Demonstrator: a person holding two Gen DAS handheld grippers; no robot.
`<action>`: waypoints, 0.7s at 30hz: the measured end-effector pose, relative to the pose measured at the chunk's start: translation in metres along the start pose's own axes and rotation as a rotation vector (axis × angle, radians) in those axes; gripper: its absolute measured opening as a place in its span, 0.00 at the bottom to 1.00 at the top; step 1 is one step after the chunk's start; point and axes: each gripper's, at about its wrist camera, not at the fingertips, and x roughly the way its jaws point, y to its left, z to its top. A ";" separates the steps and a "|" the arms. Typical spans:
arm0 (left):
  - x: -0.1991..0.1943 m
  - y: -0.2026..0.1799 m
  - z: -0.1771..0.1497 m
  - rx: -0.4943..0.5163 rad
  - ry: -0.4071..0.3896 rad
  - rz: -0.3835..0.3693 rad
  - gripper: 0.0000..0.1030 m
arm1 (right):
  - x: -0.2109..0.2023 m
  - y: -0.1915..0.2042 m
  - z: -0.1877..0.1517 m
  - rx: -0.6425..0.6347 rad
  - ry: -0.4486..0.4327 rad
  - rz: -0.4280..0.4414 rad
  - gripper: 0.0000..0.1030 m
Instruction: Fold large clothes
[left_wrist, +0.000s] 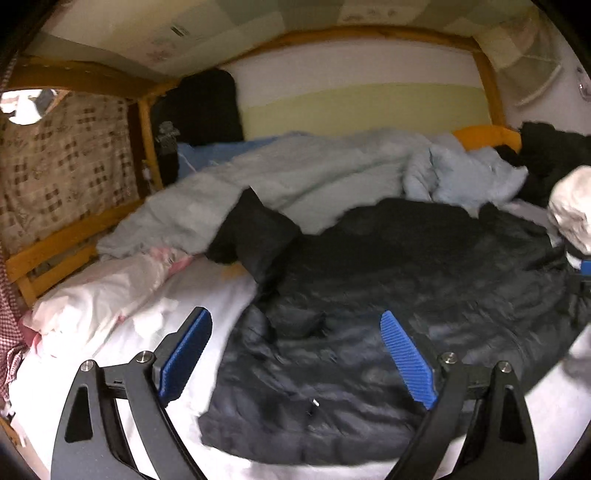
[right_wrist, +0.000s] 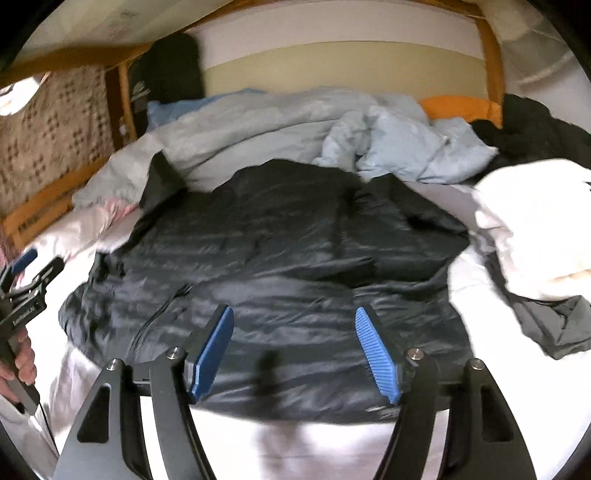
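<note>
Bed lying under black jacket, sleeve tip blurring | left gripper gaping wide, empty | right gripper spreading, empty | blue duvet bunching behind, edges blurring

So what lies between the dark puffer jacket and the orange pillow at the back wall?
In both wrist views, a rumpled pale blue-grey duvet lies between the dark puffer jacket and the orange pillow.

White lettering was seen on the black body of the left gripper in the right wrist view, too blurred to be read. A pale logo on the black bag was likewise illegible.
</note>
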 end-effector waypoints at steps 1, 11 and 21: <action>0.005 -0.001 -0.003 -0.006 0.031 -0.020 0.90 | 0.003 0.008 -0.006 -0.012 0.016 0.011 0.69; 0.054 0.016 -0.057 -0.246 0.385 -0.112 0.90 | 0.045 0.047 -0.058 -0.117 0.180 -0.017 0.81; 0.054 0.093 -0.042 -0.475 0.283 -0.124 0.90 | 0.009 0.000 -0.022 0.005 -0.032 -0.149 0.81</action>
